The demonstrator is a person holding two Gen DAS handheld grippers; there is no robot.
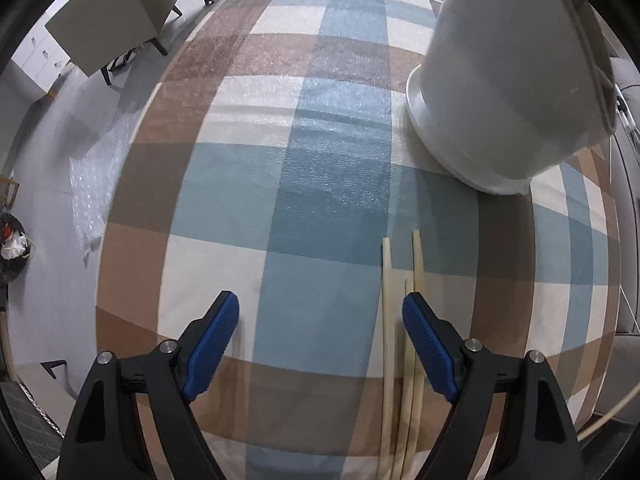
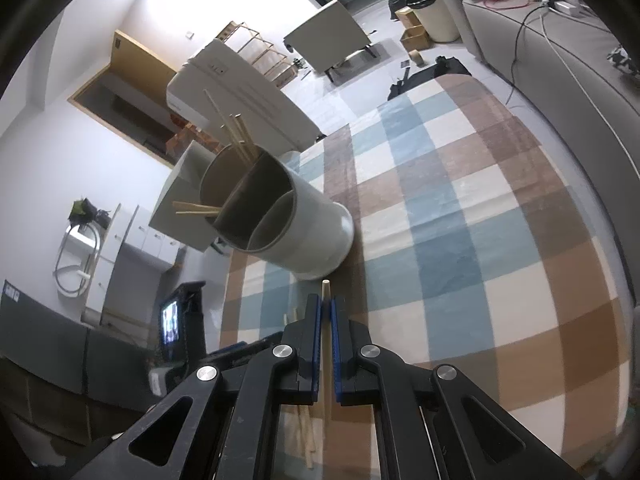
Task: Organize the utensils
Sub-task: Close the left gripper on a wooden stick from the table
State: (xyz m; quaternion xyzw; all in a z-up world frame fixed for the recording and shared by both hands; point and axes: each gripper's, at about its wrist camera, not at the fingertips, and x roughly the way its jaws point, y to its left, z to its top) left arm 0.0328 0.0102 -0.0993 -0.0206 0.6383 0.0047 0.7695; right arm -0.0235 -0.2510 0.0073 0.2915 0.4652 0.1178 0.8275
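Right gripper pinched on one pale wooden chopstick, long axis along the fingers, tip toward white cylindrical divided holder just beyond (chopsticks already inside). Left gripper wide, empty; loose wooden chopsticks by its right finger on checked tablecloth, near edge.

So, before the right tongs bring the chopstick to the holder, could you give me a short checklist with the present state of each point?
1. Right tongs shut on one chopstick: ok, its tip sticks out past the pads.
2. Only one chopstick between the pads: ok, as far as the right wrist view shows.
3. Utensil holder stands on the checked tablecloth: ok.
4. Free compartment in the holder: ok, two look empty; the far one holds chopsticks.
5. Left tongs out of the way: ok, open, holding nothing.
6. Loose chopsticks left on the cloth: not ok, several remain.
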